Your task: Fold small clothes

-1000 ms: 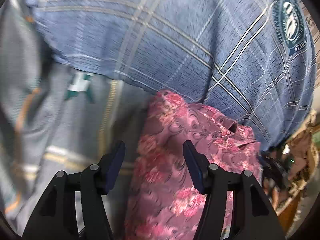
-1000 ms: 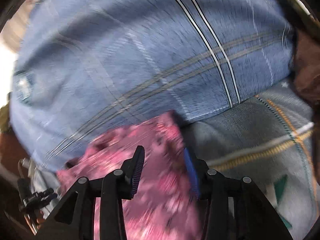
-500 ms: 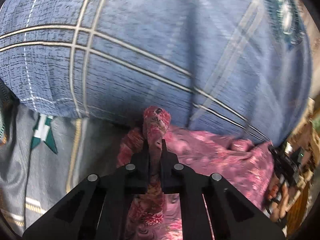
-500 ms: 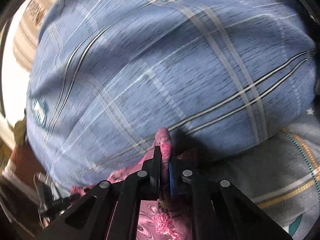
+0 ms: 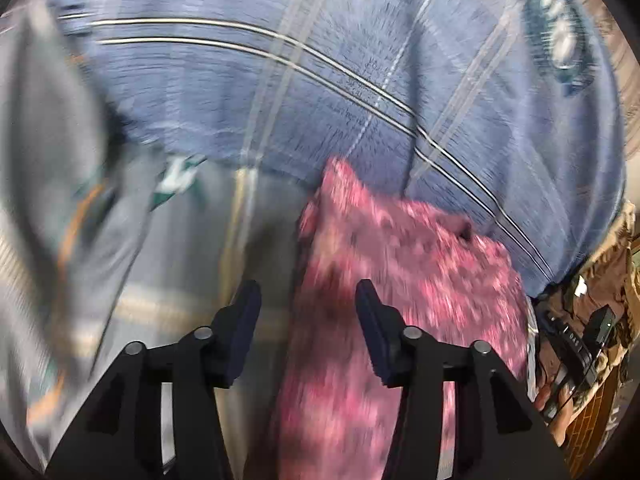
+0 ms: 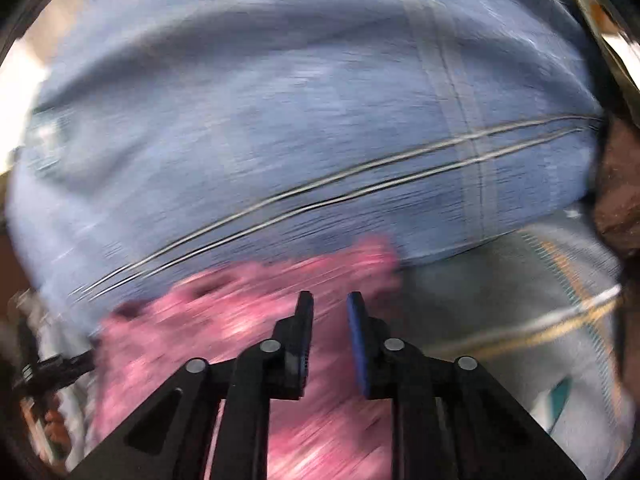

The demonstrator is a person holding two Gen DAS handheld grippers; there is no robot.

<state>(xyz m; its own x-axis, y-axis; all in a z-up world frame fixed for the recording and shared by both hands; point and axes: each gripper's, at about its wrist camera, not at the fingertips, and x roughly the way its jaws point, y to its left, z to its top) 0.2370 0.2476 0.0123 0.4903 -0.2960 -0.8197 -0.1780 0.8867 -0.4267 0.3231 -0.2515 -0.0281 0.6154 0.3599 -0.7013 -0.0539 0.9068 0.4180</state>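
Now released: pink floral garment (image 5: 400,280), clamped by both half a second ago, lies on grey sheet (image 5: 180,260) against blue plaid pillow (image 5: 320,100). Left gripper (image 5: 308,312) and right gripper (image 6: 330,312): jaws just opening, apart, nothing gripped.

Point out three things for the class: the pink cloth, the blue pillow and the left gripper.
pink cloth (image 5: 404,264), left wrist view, on its upper middle.
blue pillow (image 6: 280,120), right wrist view, on its broad front face.
left gripper (image 5: 308,312), left wrist view, midway between its open fingertips.

garment (image 5: 400,280) lies before pillow (image 5: 340,80).
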